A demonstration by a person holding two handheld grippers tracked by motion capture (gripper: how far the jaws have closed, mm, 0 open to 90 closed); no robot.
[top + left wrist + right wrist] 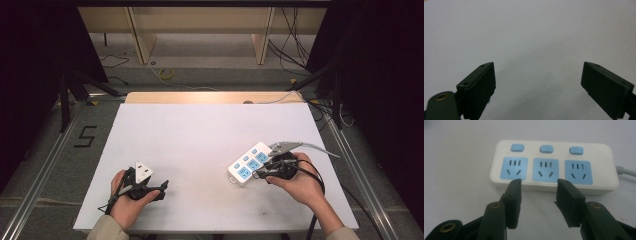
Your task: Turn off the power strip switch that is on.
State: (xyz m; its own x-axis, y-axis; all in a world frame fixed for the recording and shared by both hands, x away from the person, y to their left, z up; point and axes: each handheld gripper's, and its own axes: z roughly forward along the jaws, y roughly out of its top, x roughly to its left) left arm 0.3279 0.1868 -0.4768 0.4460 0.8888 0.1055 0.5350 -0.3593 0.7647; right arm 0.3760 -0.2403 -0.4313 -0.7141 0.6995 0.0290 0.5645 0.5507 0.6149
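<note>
Toward four o'clock on the white counter point(200, 135) lies a white power strip point(554, 165) with three blue sockets, its long axis running from seven to one o'clock in the high view. My right claw point(539, 186) sits just beside its near long edge, jaws apart, gripping nothing. Its grey cord trails off toward three o'clock. My left claw point(537, 77), wide open and empty, rests well apart at seven o'clock. Nothing stands between.

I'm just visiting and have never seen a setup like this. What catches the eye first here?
Probably the white power strip with three blue sockets and three blue switches, lying near the table's right front edge, its grey cable trailing right. The right gripper points at its long side, jaws open with nothing between them. The left gripper is open over bare tabletop at front left.
</note>
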